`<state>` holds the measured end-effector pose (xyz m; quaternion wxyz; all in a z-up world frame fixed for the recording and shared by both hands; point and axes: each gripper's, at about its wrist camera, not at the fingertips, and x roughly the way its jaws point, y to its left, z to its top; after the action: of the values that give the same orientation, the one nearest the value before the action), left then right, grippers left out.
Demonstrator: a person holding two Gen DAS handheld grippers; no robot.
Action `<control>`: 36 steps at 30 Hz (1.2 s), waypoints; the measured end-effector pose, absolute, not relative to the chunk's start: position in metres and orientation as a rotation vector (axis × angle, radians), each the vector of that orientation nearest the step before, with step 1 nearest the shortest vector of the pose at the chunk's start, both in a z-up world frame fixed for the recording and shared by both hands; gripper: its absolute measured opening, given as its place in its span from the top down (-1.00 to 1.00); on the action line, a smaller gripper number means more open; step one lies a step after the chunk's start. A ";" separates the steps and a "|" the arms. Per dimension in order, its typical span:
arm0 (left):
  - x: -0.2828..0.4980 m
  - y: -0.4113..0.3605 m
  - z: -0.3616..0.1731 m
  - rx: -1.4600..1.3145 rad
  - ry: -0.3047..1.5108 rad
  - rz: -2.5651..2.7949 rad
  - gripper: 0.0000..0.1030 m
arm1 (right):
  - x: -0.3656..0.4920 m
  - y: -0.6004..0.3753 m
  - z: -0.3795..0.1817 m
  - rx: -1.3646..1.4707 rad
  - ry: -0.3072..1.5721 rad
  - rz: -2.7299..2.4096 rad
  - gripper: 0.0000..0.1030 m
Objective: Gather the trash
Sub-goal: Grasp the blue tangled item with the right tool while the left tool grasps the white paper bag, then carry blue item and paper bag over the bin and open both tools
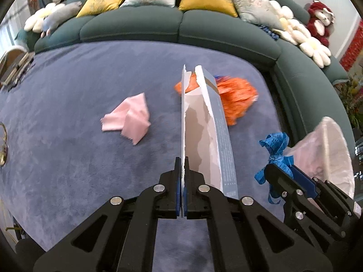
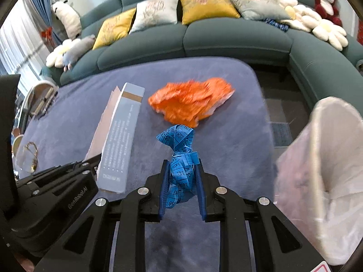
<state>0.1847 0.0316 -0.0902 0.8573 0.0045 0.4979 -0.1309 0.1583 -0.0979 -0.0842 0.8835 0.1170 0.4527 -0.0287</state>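
On the left, your left tongs [image 1: 181,170] are pinching one thin wall of the torn carton [image 1: 204,131] above the worktop [image 1: 68,136]; it is light but bending easily. On the right, your right tongs [image 2: 182,179] are squeezing the soft tape measure [image 2: 181,158], with loops dangling, near the bin [image 2: 329,170].

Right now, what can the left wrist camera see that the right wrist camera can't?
Only the left wrist view shows the pink cloth on the purple table.

Only the right wrist view shows the printed face of the torn box and the white plush on the sofa.

Both show the orange bag, the blue tape measure held in the right hand-held gripper, the left hand-held gripper pinching the box, and the lined bin.
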 end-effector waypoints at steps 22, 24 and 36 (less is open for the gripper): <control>0.097 -0.137 -0.021 0.174 0.906 -0.556 0.99 | 0.031 -0.253 -0.015 0.341 0.751 -0.344 0.59; 0.091 -0.150 -0.023 0.191 0.908 -0.575 0.99 | 0.022 -0.268 -0.017 0.354 0.750 -0.370 0.59; 0.078 -0.194 -0.042 0.259 0.950 -0.628 0.96 | 0.002 -0.305 -0.033 0.402 0.757 -0.439 0.57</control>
<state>0.0776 -0.1940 -0.0417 0.8343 0.1224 0.4484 -0.2966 0.0017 -0.3053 -0.0326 0.8863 0.1935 0.3641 -0.2109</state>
